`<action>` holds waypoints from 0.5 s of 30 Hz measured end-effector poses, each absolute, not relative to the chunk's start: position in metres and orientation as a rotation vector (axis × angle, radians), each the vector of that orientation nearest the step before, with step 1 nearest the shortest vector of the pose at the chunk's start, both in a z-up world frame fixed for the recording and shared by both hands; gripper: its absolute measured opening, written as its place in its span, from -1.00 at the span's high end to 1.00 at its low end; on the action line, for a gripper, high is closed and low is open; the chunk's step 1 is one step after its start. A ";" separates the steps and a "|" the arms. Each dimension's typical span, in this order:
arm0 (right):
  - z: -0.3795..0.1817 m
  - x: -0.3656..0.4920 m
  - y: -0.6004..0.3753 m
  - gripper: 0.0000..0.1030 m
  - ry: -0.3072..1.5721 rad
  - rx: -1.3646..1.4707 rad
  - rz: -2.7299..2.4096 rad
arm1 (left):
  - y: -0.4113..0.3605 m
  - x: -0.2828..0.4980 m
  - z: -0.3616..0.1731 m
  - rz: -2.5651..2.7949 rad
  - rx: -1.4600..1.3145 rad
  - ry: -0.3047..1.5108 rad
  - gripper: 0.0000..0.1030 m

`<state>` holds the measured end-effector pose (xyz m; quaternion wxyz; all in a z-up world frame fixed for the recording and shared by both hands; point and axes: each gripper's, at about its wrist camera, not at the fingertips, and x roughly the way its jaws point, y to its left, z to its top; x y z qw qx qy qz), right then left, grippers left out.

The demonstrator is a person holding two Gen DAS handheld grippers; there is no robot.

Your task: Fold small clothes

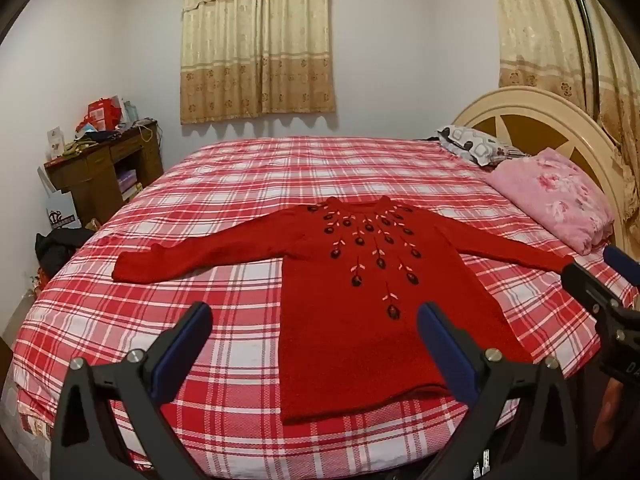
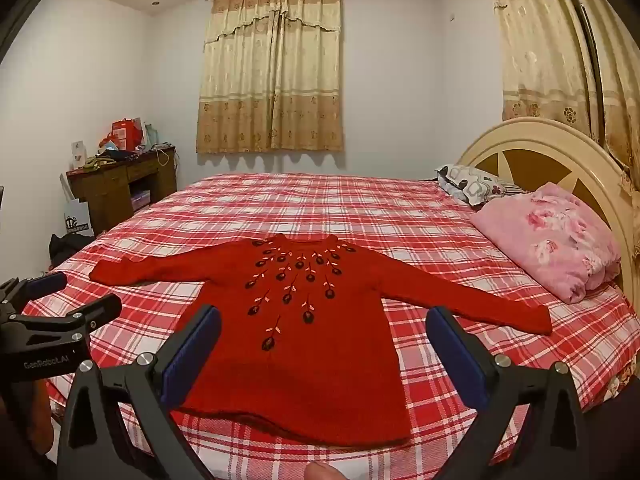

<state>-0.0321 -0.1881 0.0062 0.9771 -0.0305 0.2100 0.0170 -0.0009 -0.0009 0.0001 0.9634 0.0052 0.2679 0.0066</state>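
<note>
A: What is getting cut off or staying hard to read?

B: The desk (image 1: 108,168) by the far wall is carrying a jumble too small to sort out. In the left wrist view the right gripper (image 1: 588,268) is partly blocking the tip of one sleeve, and the bed's (image 1: 240,176) near edge is dropping out of frame behind the left gripper (image 1: 316,320).

A: And the garment?

B: A red sweater (image 2: 296,336) is lying flat, front up, on the near half of the plaid cover, both sleeves spreading outward, with dark flower embroidery fanning down from the neck. Its hem is sitting just inside the bed's near edge.

A: Room to work?

B: Bare cover is stretching all round the sweater; the pink pillow (image 2: 552,240) and patterned pillow (image 2: 472,188) are staying well apart by the headboard (image 2: 540,148).

A: Jaws?

B: Both grippers are standing wide apart, holding nothing, hovering above the hem; the right gripper (image 2: 320,340) is framing the sweater's lower body.
</note>
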 end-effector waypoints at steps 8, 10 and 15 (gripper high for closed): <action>0.005 -0.032 -0.189 -0.98 0.429 -0.062 0.029 | 0.003 -0.005 -0.004 0.004 -0.016 0.554 -1.00; 0.004 -0.031 -0.188 -0.98 0.433 -0.061 0.033 | 0.001 -0.003 -0.002 0.003 -0.011 0.563 -1.00; 0.003 -0.031 -0.186 -0.98 0.434 -0.057 0.031 | 0.002 0.001 -0.001 0.010 -0.012 0.564 -1.00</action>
